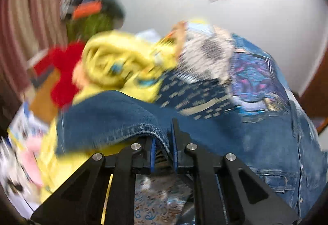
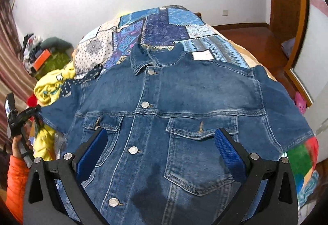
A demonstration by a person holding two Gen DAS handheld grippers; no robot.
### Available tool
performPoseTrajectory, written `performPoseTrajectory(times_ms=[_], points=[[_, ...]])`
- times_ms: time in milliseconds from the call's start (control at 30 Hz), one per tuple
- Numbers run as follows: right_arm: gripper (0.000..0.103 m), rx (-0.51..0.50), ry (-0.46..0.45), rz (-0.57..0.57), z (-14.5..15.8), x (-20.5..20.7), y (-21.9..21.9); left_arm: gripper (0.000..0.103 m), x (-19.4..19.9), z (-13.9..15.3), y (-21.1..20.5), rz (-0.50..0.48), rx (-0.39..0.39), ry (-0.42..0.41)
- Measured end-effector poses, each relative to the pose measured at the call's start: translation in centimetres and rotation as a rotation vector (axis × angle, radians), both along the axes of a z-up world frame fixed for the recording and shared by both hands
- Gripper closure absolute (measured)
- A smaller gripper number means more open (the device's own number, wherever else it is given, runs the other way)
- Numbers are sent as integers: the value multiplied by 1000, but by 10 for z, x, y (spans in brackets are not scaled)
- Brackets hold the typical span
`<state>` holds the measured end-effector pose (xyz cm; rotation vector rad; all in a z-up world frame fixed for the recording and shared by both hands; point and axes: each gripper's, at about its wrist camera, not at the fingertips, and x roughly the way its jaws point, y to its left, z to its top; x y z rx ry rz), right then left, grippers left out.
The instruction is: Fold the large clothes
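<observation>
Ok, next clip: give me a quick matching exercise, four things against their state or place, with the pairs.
Things:
1. left tool
2. right tool
3. denim jacket
4. yellow garment

States or places:
A. open, poised over the jacket front
B. crumpled in a heap beside the jacket
C. shut on a denim hem
D. spread front-up, buttoned, on the patchwork bedspread

Pairs: 1-C, 2-A, 3-D, 4-B

Buttoned denim jacket [image 2: 184, 102] flat on bedspread [image 2: 164, 26]
</observation>
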<state>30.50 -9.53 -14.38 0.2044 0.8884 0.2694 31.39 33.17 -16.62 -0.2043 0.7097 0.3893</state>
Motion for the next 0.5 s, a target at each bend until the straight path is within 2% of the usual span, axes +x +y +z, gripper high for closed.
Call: performPoseTrajectory(times_ms=[33,133,233,333,400,467,500], points=[[0,13,0,-9,0,-1,-4,92,5,11,-23,-45,67,-9],[0,53,10,-24,-1,-3,-16,92,17,30,-86,-186,196,-28],[0,55,6,-26,0,-7,-23,92,25,34,-147,-346,239,-31],[0,38,-18,-22,3,-15,-32,92,33,18,-202,-501,169,9],[0,34,-32,-20,6,-20,-38,92,41,-6,-235,-580,113,89],[0,36,-45,-21,9,-24,-45,91,47,-25,-258,-622,82,153],[0,38,-51,-23,11,-26,-50,91,51,-39,-269,-639,49,211]])
